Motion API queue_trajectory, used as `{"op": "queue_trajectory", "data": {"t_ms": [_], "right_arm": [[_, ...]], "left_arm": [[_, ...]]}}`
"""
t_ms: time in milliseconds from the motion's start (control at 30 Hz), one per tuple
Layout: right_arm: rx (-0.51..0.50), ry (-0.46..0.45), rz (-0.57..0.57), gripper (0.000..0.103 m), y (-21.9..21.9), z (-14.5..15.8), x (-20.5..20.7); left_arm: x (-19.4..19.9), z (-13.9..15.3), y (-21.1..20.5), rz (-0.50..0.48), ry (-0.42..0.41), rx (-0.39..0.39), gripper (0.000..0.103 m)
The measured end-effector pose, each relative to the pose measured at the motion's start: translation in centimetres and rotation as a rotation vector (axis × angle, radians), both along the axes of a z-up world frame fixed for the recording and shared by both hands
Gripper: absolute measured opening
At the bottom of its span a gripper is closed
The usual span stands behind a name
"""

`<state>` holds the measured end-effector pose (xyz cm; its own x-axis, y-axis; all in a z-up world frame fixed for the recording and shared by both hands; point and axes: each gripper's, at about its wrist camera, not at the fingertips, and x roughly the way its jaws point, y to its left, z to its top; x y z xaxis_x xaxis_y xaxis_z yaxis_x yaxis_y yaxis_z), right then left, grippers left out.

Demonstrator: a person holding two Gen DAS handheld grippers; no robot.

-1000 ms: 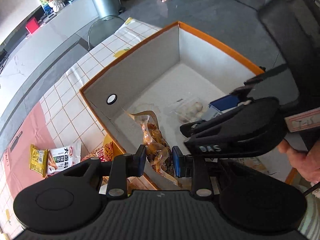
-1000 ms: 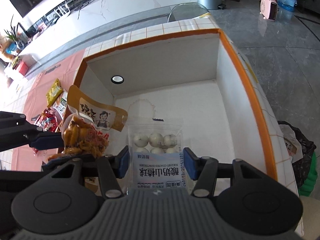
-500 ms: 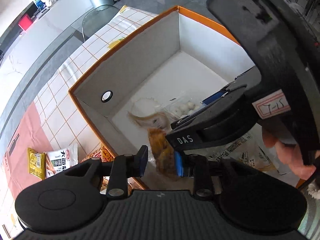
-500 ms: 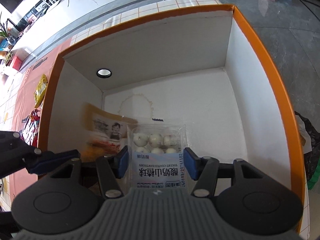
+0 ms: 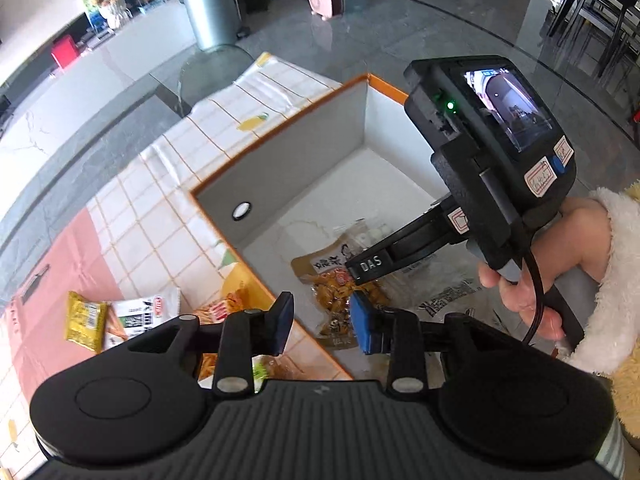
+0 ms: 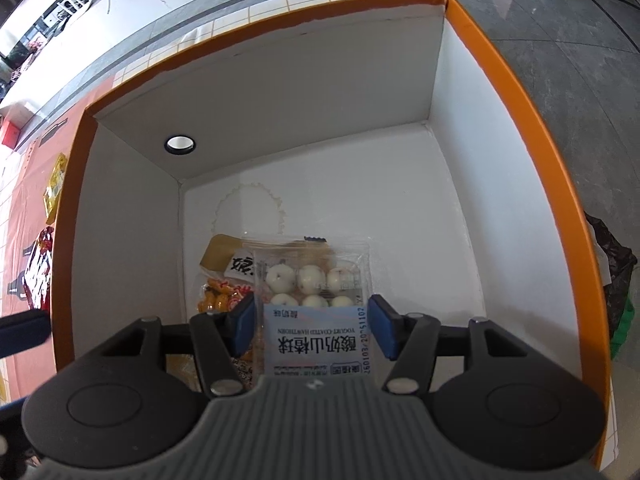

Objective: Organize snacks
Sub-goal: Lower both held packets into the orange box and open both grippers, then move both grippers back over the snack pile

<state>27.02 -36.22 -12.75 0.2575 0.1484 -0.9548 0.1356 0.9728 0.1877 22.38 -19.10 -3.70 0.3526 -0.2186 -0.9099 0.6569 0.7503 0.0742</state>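
Note:
An orange-rimmed white box (image 5: 300, 168) (image 6: 520, 92) stands on the tiled tablecloth. On its floor lies a brown bag of orange snacks (image 5: 332, 280) (image 6: 224, 264). My left gripper (image 5: 322, 324) hovers above the box's near corner, its jaws opening with nothing between them. A clear packet of white yoghurt balls (image 6: 316, 312) rests partly on the brown bag. My right gripper (image 6: 312, 328) straddles that packet, jaws opening, and the pads stand just off its edges. In the left wrist view the right gripper's fingers (image 5: 372, 268) hide most of the packet.
Outside the box's left wall lie a yellow packet (image 5: 84, 320) (image 6: 56, 188), a white packet (image 5: 140, 314) and a red packet (image 6: 38, 276). A person's hand (image 5: 520, 280) holds the right gripper. A black bag (image 6: 612, 264) sits on the floor at right.
The left gripper let go of the brown bag, which dropped onto the box floor, and then rose. The right gripper sank into the box with the packet and its jaws widened.

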Motion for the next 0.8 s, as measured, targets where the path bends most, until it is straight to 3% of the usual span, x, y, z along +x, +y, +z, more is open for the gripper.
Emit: {"op": "queue_trajectory", "data": {"t_ms": [467, 800], "right_arm": [[-0.119, -0.041, 0.030, 0.064, 1.7, 3.1, -1.0], [-0.069, -0.203, 0.090, 0.063, 5.5, 10.0, -5.9]], "left_arm": [[-1.3, 1.4, 4.0, 0.075, -0.004, -0.022, 0.041], [-4.6, 4.1, 11.2, 0.176, -0.049, -0.074, 0.041]]}}
